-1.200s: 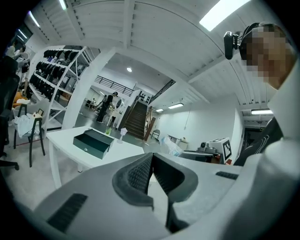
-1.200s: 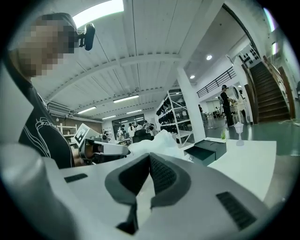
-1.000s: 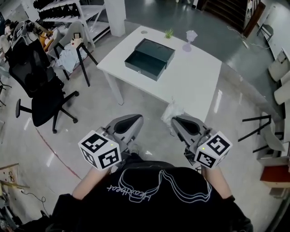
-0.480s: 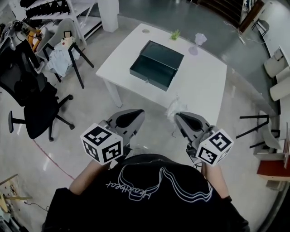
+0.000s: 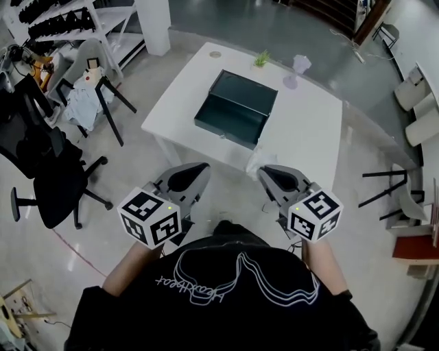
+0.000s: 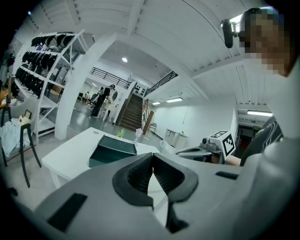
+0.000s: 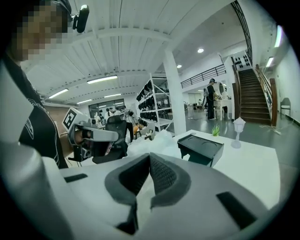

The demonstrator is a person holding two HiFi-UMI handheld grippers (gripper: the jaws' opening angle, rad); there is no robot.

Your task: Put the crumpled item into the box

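Along the left side, the shelving [image 5: 75,17], a black office chair [image 5: 51,175] and a cloth-draped stool [image 5: 92,86] crowded the floor, yet a broad strip of bare floor lay open between the office chair and the left edge of the white table [image 5: 309,130]. The dark box [image 5: 236,110] sat open on the table's middle, well in from every edge, with bare tabletop to its right. The crumpled item [image 5: 256,161], white and bunched, lay at the table's near edge, apart from the box and just ahead of the right gripper. To the right of the table, open floor ran out to a black-framed chair [image 5: 387,185]. The left gripper [image 5: 203,169] was held out before the chest, short of the table's near edge and aimed toward it, tipped slightly down; its jaws were pressed together with nothing between them. The right gripper [image 5: 265,173] was held level with it, well apart from it and angled a little inward, its tips near the crumpled item but not touching it; its jaws were likewise closed and empty.
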